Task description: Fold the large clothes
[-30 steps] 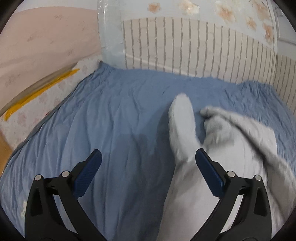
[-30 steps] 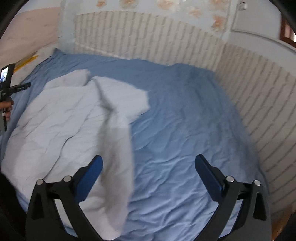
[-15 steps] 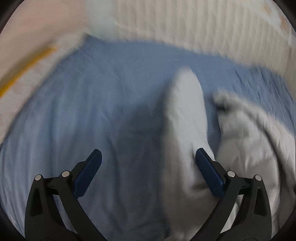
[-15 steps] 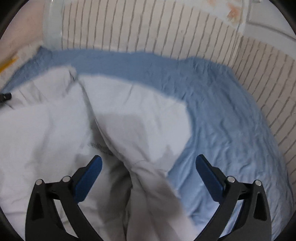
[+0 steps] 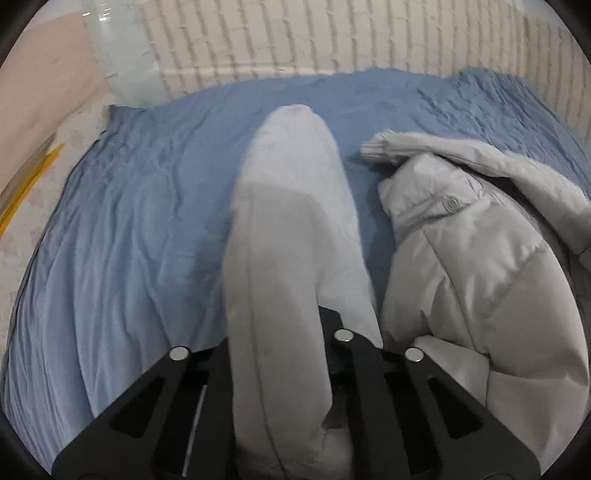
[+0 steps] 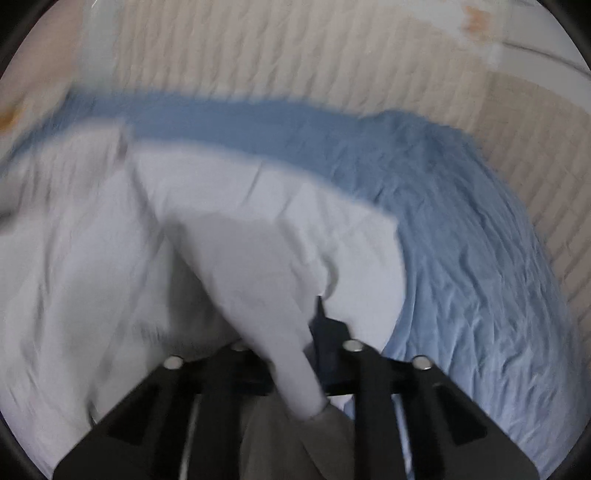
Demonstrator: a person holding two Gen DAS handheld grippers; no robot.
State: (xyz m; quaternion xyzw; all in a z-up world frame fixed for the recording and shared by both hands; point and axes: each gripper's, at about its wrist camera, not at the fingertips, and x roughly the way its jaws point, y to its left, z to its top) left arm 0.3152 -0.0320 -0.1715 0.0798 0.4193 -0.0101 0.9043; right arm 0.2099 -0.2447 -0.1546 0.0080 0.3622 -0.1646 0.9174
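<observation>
A pale grey padded jacket lies crumpled on a blue bedsheet. My left gripper is shut on one of its sleeves, which stretches forward over the sheet. The jacket body with a snap button lies to the right of the sleeve. In the right wrist view, which is blurred, my right gripper is shut on a fold of the jacket. The jacket spreads to the left and ahead over the bedsheet. The fingertips of both grippers are hidden by cloth.
A white brick-pattern wall runs along the far side of the bed and another along its right. A floral mattress edge with yellow tape lies at the left. A clear plastic cover stands in the far left corner.
Both grippers were open and apart; now both have shut on the jacket, the left on the sleeve, the right on a fold. Both have moved forward and lower over the cloth.
</observation>
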